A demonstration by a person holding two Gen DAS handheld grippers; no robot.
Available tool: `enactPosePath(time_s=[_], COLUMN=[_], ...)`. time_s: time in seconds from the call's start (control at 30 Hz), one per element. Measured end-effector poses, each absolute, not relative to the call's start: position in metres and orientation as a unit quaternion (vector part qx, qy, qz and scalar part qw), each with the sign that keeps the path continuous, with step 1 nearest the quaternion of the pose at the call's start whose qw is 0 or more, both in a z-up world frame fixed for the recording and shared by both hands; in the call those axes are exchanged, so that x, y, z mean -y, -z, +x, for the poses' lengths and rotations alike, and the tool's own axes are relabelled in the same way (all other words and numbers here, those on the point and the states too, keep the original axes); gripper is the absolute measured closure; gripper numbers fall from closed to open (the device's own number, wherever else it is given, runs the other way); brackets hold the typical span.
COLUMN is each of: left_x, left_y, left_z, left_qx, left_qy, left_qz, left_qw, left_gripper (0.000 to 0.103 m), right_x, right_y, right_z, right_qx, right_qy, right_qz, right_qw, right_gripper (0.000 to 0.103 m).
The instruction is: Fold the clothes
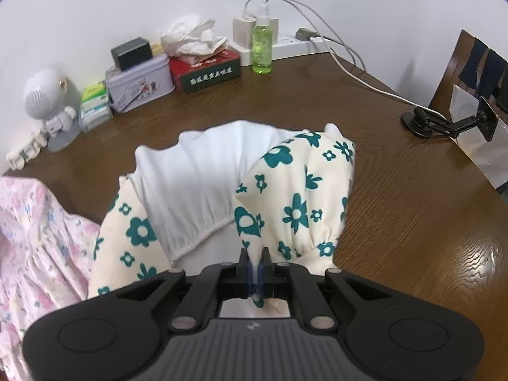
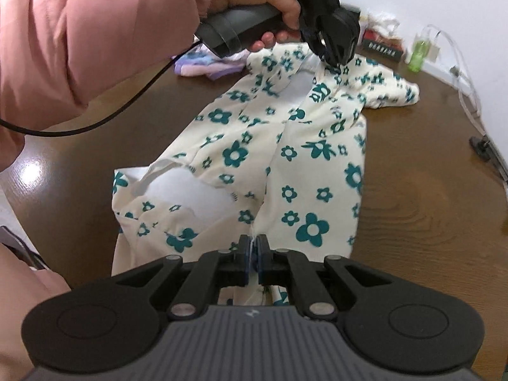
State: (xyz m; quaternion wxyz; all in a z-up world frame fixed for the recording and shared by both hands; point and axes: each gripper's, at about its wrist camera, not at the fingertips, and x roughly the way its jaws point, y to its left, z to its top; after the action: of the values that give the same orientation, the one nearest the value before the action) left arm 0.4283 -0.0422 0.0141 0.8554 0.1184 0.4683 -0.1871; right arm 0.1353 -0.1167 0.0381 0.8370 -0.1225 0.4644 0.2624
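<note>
A cream garment with teal flowers [image 1: 295, 190] [image 2: 304, 146] and a white lining [image 1: 197, 177] lies partly lifted over the brown wooden table [image 1: 412, 197]. My left gripper [image 1: 255, 255] is shut on a pinch of its fabric near the elastic edge. In the right wrist view that same left gripper [image 2: 333, 58] shows at the far end of the garment, held by a hand in a pink sleeve [image 2: 79, 31]. My right gripper [image 2: 253, 243] is shut on the garment's near edge. The cloth stretches between the two grippers.
A pink floral garment [image 1: 35, 241] lies at the left. Along the wall stand a tissue box [image 1: 206, 70], a tin [image 1: 139, 85], a green bottle [image 1: 262, 47], a white figurine [image 1: 44, 101] and cables. A black phone mount [image 1: 444, 122] sits at the right edge. A purple cloth [image 2: 206, 66] lies farther back.
</note>
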Motion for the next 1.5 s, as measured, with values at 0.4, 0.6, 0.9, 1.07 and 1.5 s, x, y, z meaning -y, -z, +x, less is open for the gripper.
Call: enactPosePath(time_s=[0.4, 0.6, 0.9, 1.07, 1.5], left_x=[0.033, 0.11, 0.174, 0.108, -0.003], left_y=[-0.046, -0.038, 0.01, -0.021, 0.0], left_z=[0.433, 0.434, 0.454, 0.482, 0.498], left_qx=[-0.441, -0.424, -0.447, -0.462, -0.469], left_qy=[0.202, 0.218, 0.177, 0.174, 0.148], left_qz=[0.095, 0.208, 0.272, 0.112, -0.09], left_qw=[0.869, 0.854, 0.834, 0.862, 0.866], left_gripper=[0.031, 0.025, 0.097, 0.099, 0.061], right_x=[0.177, 0.183, 0.183, 0.182, 0.18], right_y=[-0.053, -0.031, -0.009, -0.008, -0.01], right_z=[0.139, 0.144, 0.142, 0.141, 0.134], right_qx=[-0.455, -0.472, -0.478, -0.473, -0.46], right_qy=[-0.273, -0.237, -0.254, -0.261, -0.237], right_qz=[0.012, -0.034, -0.015, -0.019, -0.018], right_qw=[0.848, 0.848, 0.841, 0.841, 0.856], right_gripper=[0.052, 0.058, 0.056, 0.056, 0.049])
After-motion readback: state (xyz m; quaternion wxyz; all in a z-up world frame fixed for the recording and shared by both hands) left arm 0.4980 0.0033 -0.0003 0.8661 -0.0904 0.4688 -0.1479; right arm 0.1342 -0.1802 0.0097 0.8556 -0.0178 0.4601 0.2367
